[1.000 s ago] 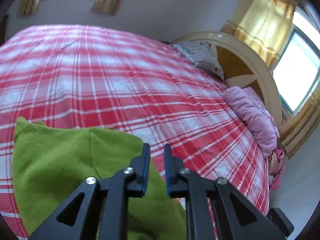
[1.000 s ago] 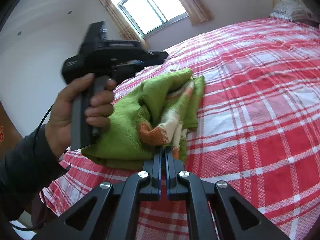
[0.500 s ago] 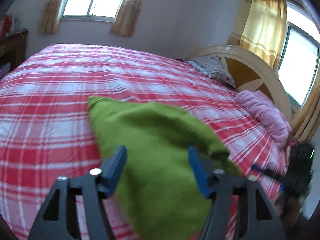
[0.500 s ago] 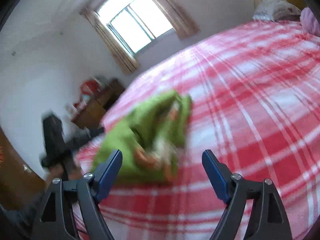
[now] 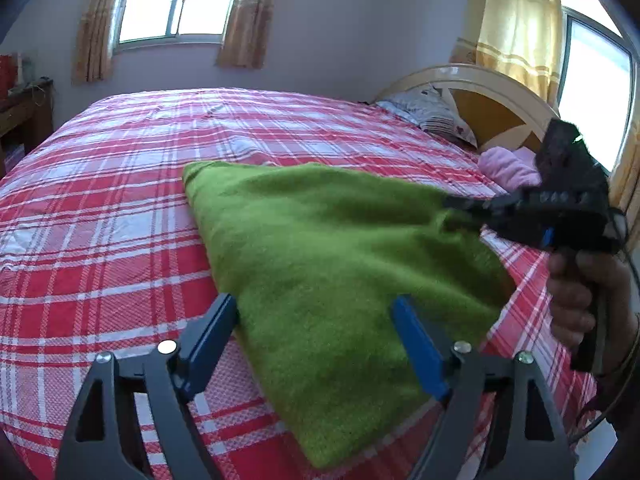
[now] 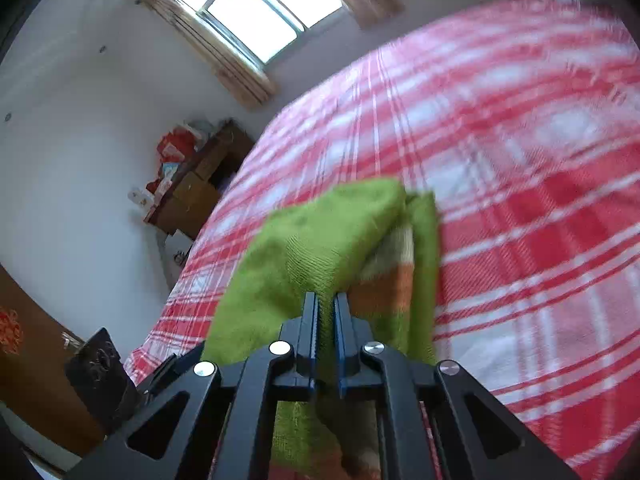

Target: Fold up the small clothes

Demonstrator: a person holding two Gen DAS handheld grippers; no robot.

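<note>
A folded green knitted garment (image 5: 332, 264) lies on the red plaid bed. My left gripper (image 5: 316, 320) is open, its blue fingers straddling the garment's near edge without touching it. In the right wrist view my right gripper (image 6: 326, 308) is shut on a fold of the green garment (image 6: 316, 248), whose orange and cream trim shows at the right side. From the left wrist view the right gripper (image 5: 464, 204) reaches onto the garment's far right edge, held by a hand.
The red plaid bedspread (image 5: 120, 216) covers the whole bed. A headboard (image 5: 480, 92), a patterned pillow (image 5: 428, 112) and a pink bundle (image 5: 508, 168) are at the far right. A cluttered wooden desk (image 6: 192, 184) stands by the wall.
My right gripper was open half a second ago and has closed on the garment's fold. My left gripper has opened and drawn back, staying open over the near edge.
</note>
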